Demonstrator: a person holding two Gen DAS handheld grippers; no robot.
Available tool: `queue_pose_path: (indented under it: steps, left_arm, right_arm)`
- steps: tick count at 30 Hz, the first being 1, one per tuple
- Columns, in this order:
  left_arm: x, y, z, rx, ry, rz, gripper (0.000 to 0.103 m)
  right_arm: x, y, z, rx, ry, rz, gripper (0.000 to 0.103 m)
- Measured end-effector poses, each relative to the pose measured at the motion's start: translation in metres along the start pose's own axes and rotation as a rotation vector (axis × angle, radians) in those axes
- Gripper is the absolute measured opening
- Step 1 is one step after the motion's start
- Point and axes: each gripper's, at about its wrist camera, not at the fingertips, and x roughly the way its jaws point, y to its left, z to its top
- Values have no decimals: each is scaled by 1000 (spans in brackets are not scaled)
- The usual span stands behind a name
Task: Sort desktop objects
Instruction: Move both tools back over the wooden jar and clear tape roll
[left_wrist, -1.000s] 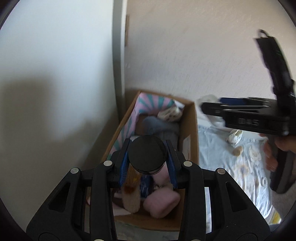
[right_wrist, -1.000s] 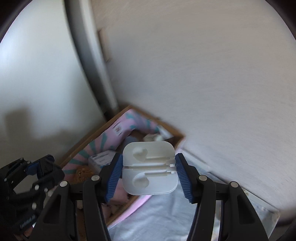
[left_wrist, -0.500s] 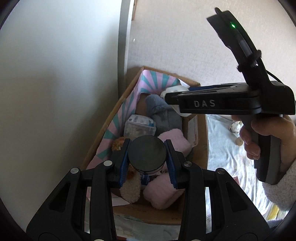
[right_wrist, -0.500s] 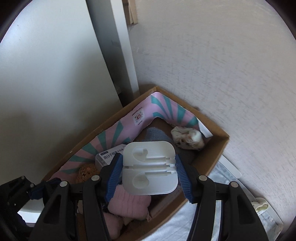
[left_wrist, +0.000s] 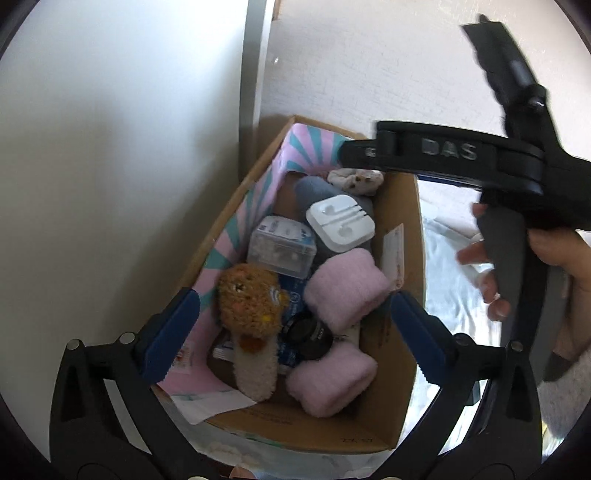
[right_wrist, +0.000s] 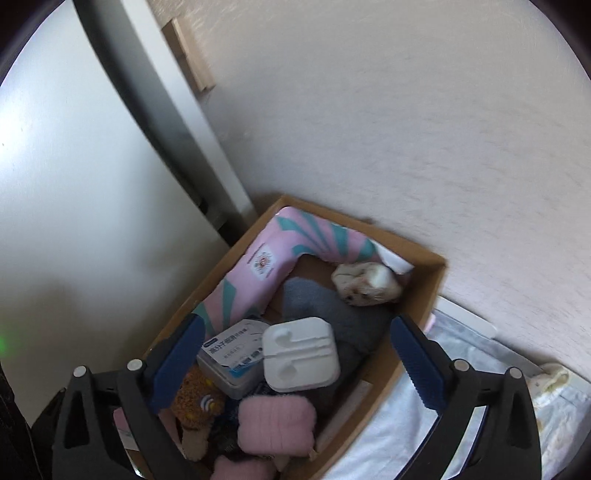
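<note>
A cardboard box (left_wrist: 400, 206) stands in a wall corner, also in the right wrist view (right_wrist: 434, 275). A white earphone case (left_wrist: 340, 222) lies inside on grey cloth; the right wrist view shows the case (right_wrist: 300, 353) too. A black round jar (left_wrist: 309, 335) lies among pink plush pieces (left_wrist: 345, 293). My left gripper (left_wrist: 293, 332) is open and empty above the box's near end. My right gripper (right_wrist: 295, 360) is open and empty over the box; its body (left_wrist: 443, 155) crosses the left wrist view.
The box also holds a brown plush toy (left_wrist: 249, 301), a clear plastic box (left_wrist: 282, 245), a pink and teal striped packet (right_wrist: 273, 266) and a small white plush (right_wrist: 365, 282). A pale printed cloth (left_wrist: 447, 266) covers the surface right of the box. Walls stand close behind.
Both grippers have opened. The black jar has dropped from the left gripper into the box and the white earphone case from the right gripper onto the grey cloth.
</note>
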Motion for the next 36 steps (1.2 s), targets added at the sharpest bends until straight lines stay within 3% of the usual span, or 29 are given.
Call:
queue_pose_path:
  steps: [10, 12, 14, 17, 21, 27, 36]
  left_arm:
    - [-11, -20, 2, 50, 1, -20, 103]
    - [-13, -26, 4, 54, 4, -38, 103]
    - [-20, -32, 5, 62, -6, -42, 103]
    - [-26, -48, 10, 112, -38, -40, 103]
    - [-32, -73, 22, 181, -71, -69, 103]
    - [-38, -121, 40, 272, -98, -179, 103]
    - [-22, -219, 29, 470, -68, -327, 103]
  right_arm:
    - [-31, -22, -24, 97, -31, 14, 101]
    - [-40, -24, -28, 62, 4, -28, 101]
    - [-47, -29, -35, 20, 22, -123, 101]
    - [-79, -44, -44, -32, -24, -238, 101]
    - [-126, -72, -55, -7, -82, -359, 101]
    - [-203, -117, -84, 75, -143, -453, 101]
    - [-241, -164, -160, 193, -131, -546, 101]
